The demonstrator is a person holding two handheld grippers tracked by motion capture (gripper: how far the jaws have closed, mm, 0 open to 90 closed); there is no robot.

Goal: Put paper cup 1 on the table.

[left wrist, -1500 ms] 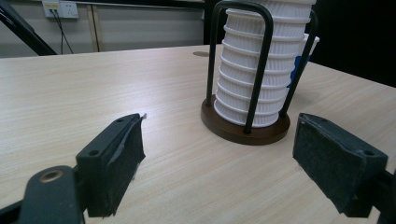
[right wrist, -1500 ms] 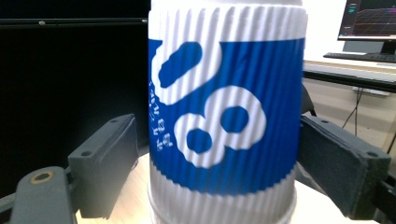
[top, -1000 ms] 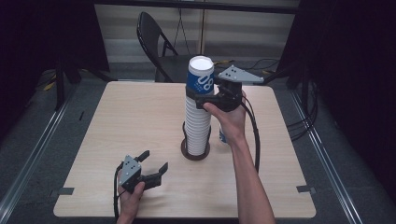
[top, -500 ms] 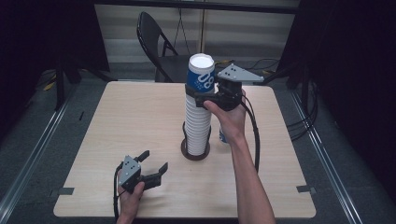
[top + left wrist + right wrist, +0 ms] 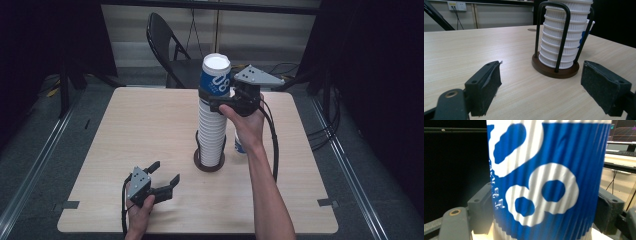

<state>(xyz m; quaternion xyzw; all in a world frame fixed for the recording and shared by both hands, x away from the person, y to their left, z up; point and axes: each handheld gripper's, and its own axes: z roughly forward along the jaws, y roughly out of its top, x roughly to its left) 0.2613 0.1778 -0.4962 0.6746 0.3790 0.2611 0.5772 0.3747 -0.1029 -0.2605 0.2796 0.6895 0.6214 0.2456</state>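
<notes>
Wooden table (image 5: 125, 130) carries our cup holder (image 5: 209, 162) mid-surface; the right gripper (image 5: 212, 100) clamps the blue-and-white paper cup (image 5: 216, 75) (topmost on the stack (image 5: 212, 132)), while our left gripper (image 5: 162, 176) rests wide near the front edge.

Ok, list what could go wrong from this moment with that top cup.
1. The stack of cups stands far taller than the holder's black rods, so a sideways tug by the right gripper on the blue cup could lean or topple it.
2. Nested cups may cling, so more than one might lift.
3. The left gripper rests open on the table, well apart from the holder's brown base, which nothing steadies.
</notes>
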